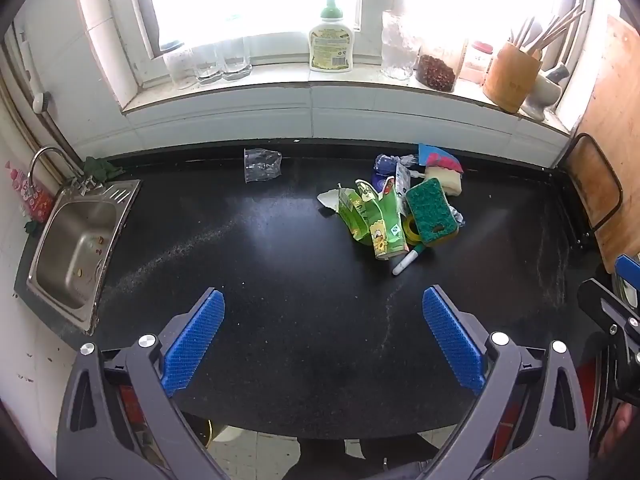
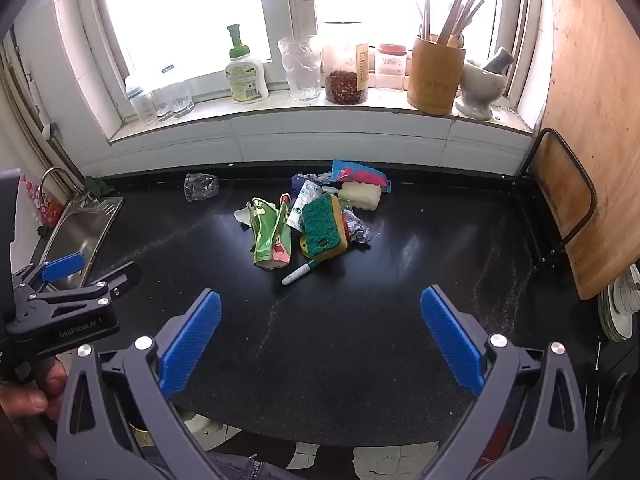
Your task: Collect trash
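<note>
A heap of rubbish lies on the black counter: a crushed green carton, a green-topped yellow sponge, a white marker, a pale sponge, a blister pack and crumpled paper. A clear plastic cup lies on its side near the back wall. My left gripper hangs open above the counter's front, well short of the heap. My right gripper is also open with nothing between its blue pads.
A steel sink sits at the left end. The windowsill holds a soap bottle, glasses, jars, a wooden utensil holder and a mortar. A wooden board leans at the right. Plates are stacked below it.
</note>
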{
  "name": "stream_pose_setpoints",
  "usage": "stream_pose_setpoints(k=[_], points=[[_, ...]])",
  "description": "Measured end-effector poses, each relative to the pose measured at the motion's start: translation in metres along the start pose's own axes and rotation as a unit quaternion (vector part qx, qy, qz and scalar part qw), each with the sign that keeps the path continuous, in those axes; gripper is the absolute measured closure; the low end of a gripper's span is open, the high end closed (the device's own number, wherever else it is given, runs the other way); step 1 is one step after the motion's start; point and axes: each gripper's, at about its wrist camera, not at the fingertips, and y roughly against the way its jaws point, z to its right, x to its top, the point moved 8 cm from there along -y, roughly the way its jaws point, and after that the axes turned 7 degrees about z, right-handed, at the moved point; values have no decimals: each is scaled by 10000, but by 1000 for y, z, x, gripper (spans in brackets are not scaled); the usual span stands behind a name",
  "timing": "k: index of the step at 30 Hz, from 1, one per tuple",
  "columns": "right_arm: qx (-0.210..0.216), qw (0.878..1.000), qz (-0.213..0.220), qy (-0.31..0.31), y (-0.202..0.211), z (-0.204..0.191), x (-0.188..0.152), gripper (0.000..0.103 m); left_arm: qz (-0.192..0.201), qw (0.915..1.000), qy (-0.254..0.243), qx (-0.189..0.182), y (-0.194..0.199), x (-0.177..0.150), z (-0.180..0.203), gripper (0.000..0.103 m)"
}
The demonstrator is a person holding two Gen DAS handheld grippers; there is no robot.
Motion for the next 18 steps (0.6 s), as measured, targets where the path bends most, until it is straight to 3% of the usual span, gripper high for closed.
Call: stream_pose_setpoints(k=[18], points=[[22,10000,-13,-11,-1,2,1,6,-40,10000,-30,8,-5,0,3,6]])
